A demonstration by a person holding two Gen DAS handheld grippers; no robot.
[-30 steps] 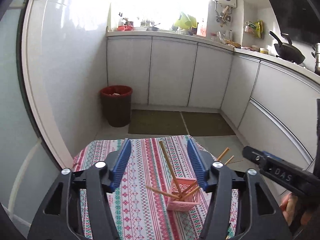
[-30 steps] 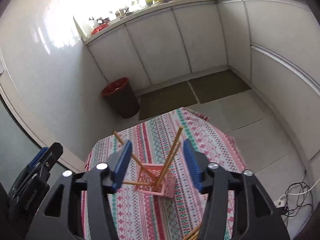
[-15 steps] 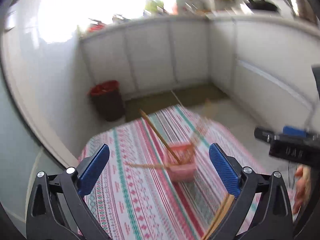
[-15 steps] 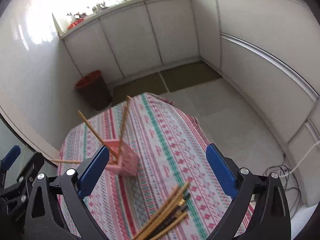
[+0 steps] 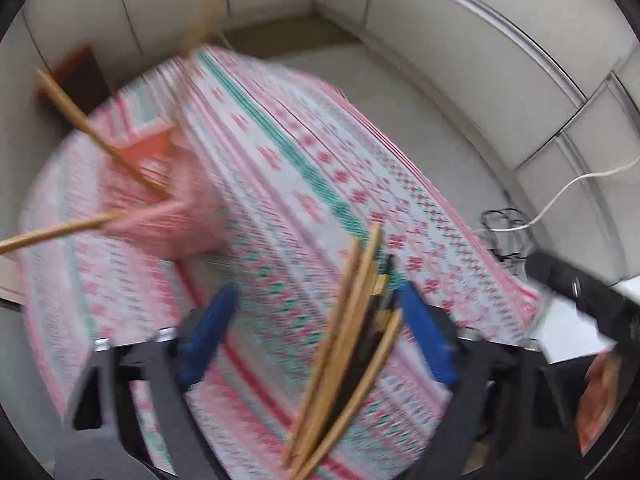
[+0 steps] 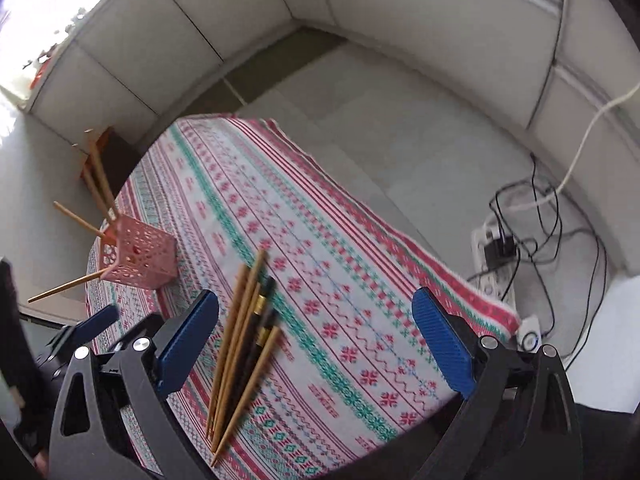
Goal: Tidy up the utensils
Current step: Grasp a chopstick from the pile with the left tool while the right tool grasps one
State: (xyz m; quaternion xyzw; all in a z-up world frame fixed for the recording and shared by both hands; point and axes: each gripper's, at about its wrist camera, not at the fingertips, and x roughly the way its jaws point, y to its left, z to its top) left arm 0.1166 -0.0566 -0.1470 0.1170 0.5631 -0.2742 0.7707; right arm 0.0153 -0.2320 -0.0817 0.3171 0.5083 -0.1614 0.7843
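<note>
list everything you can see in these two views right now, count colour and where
tablecloth: one, white with red and green stripes, covering the table
holder: one, pink perforated basket, far left part of the table
chopsticks in holder: about four, light wood, leaning out at angles
loose chopsticks: a bundle of about six, light wood plus dark ones with gold bands, lying on the cloth near the front
cabinets: white, lining the walls
floor mats: dark, by the cabinets
power strip and cables: white strip, black and white cords, floor at right
bin: one, dark with red rim, blurred, far left
left gripper: black with blue pads, closing around the bundle
right gripper: black with blue pads, wide open
</note>
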